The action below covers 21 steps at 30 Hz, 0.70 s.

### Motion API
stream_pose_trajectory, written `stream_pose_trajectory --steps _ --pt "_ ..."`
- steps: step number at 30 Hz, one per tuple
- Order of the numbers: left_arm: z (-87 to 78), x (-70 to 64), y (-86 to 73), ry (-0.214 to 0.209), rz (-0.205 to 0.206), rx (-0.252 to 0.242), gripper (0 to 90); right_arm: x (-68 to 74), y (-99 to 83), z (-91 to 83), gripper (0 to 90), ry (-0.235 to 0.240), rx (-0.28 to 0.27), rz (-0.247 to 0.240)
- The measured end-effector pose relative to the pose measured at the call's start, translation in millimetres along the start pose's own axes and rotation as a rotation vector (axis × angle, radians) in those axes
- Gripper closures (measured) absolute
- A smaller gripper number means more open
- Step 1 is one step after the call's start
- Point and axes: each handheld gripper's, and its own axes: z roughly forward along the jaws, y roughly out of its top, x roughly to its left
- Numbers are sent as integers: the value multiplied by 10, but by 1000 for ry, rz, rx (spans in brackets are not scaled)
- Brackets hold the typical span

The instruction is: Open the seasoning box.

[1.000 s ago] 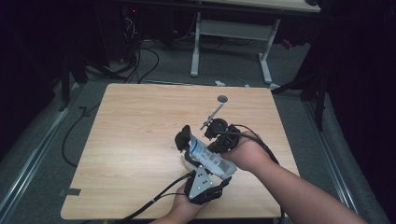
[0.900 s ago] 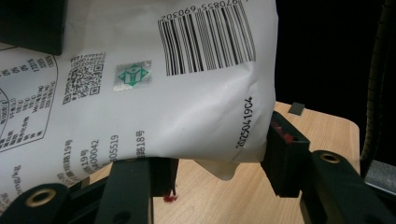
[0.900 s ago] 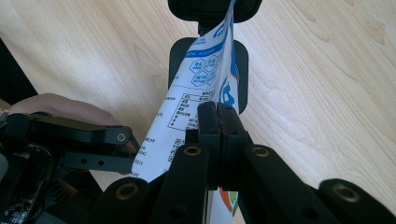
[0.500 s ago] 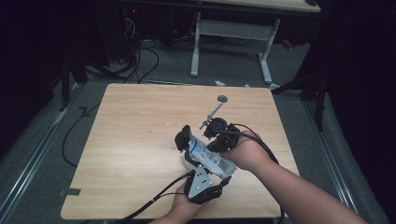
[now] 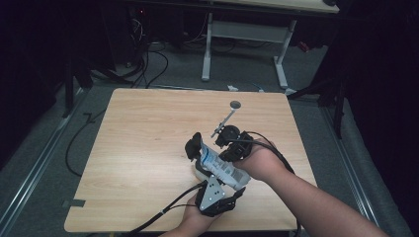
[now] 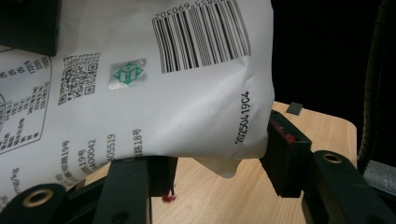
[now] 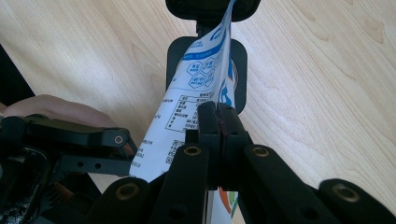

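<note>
1. Clearly the step in hand is holding a white printed pouch (image 5: 220, 167) up off the wooden table (image 5: 148, 148) between two hand-held grippers, near the table's front edge.
2. From above, the left gripper (image 5: 213, 195) sits at the pouch's near end, with the person's left hand under it.
3. In the left gripper view its jaws stand apart on either side of the pouch's lower corner (image 6: 224, 154); one pad is at the pouch's edge, but a firm grip cannot be confirmed.
4. The right gripper (image 7: 217, 116) has its jaws pressed together on a thin edge of the pouch, seen plainly in the right gripper view.
5. The right hand (image 5: 257, 160) reaches in from the right side of the table, its gripper lying across the pouch.
6. Beyond the pouch, a small black stand with a round disc on a thin rod (image 5: 230, 114) rests on the table.
7. Judging from this, the pouch is being steadied, perhaps for opening or placing on the black holder (image 7: 205, 46) behind it.
8. The next move likely calls for a firm pinch from the right claw and a secure close by the left before any pull.
</note>
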Motion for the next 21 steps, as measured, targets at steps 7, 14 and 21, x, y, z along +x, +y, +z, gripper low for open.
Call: stream_pose_trajectory --steps 7,14,21 --pt "-5 9 9 5 1 -6 514 -1 11 -10 900 -5 -7 -4" --pt "-8 9 12 4 0 -8 516 3 11 -16 900 -4 -12 -1" --pt "-10 8 13 3 0 -12 519 2 6 -23 900 -3 -15 -1"
